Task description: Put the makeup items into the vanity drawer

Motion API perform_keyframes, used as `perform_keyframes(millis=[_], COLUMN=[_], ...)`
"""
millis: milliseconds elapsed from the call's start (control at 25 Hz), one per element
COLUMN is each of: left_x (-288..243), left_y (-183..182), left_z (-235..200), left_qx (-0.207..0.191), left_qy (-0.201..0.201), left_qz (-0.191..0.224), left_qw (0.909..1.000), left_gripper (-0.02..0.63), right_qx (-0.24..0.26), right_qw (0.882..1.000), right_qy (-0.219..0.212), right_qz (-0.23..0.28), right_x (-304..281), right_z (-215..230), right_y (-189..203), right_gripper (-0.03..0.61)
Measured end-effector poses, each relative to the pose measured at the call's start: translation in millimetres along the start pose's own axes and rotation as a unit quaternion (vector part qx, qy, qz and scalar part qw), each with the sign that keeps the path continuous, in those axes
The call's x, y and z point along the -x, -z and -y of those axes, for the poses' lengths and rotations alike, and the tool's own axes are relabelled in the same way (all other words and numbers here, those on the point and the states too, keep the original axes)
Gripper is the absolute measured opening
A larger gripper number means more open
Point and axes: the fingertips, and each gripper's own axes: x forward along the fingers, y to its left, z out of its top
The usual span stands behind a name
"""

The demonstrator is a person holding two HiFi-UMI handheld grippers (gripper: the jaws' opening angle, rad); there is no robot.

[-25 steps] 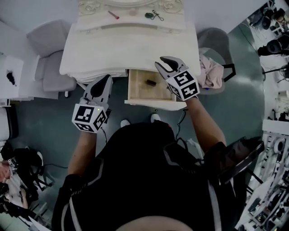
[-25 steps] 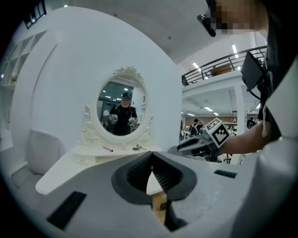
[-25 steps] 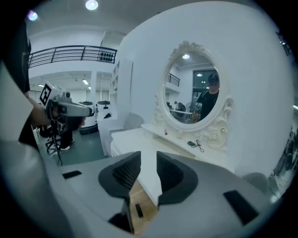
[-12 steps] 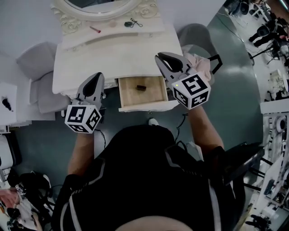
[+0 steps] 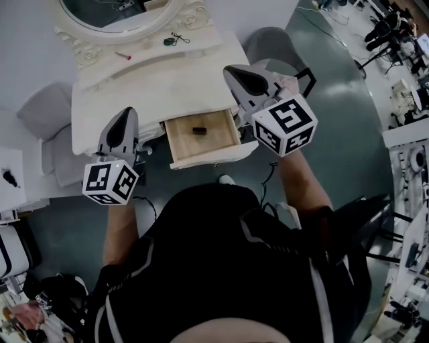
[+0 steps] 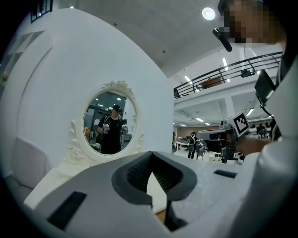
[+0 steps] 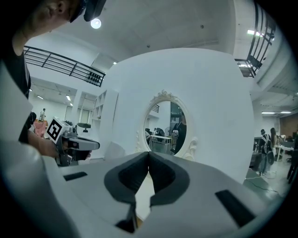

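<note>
The white vanity has its wooden drawer pulled open, and a small dark makeup item lies inside. A pink stick, a green item and an eyelash curler rest on the shelf under the mirror. My left gripper hovers left of the drawer, shut and empty; its pads meet in the left gripper view. My right gripper hangs above the drawer's right side. Its jaws have just been closing with nothing between them.
A grey chair stands left of the vanity; another grey chair with a pink cloth stands at its right. Equipment racks line the right edge. A white shelf stands at the left.
Both grippers have risen, the right one more, lifting away from the open drawer. The right jaws have come together. The dark item stays in the drawer.
</note>
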Motion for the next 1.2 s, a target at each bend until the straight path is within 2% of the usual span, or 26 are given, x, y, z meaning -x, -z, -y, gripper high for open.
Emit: perform_keyframes(millis=[200, 400, 720, 1200], left_x=[5, 15, 10, 10], left_y=[-10, -29, -27, -25], left_z=[8, 4, 7, 13], left_qx=[-0.022, -0.025, -0.013, -0.035], left_qy=[-0.006, -0.034, -0.025, -0.033], left_qz=[0.001, 0.031, 0.017, 0.014], left_qw=[0.9997, 0.9986, 0.9995, 0.9988], left_gripper=[0.003, 0.003, 0.003, 0.003], right_qx=[0.002, 0.014, 0.000, 0.013], right_qw=[1.000, 1.000, 1.000, 1.000], right_qy=[0.007, 0.013, 0.013, 0.011], right_qz=[0.002, 0.007, 0.004, -0.012], right_x=[4, 9, 6, 2], right_z=[1, 3, 7, 8], right_y=[-5, -15, -15, -7], right_gripper=[0.005, 0.005, 0.005, 0.005])
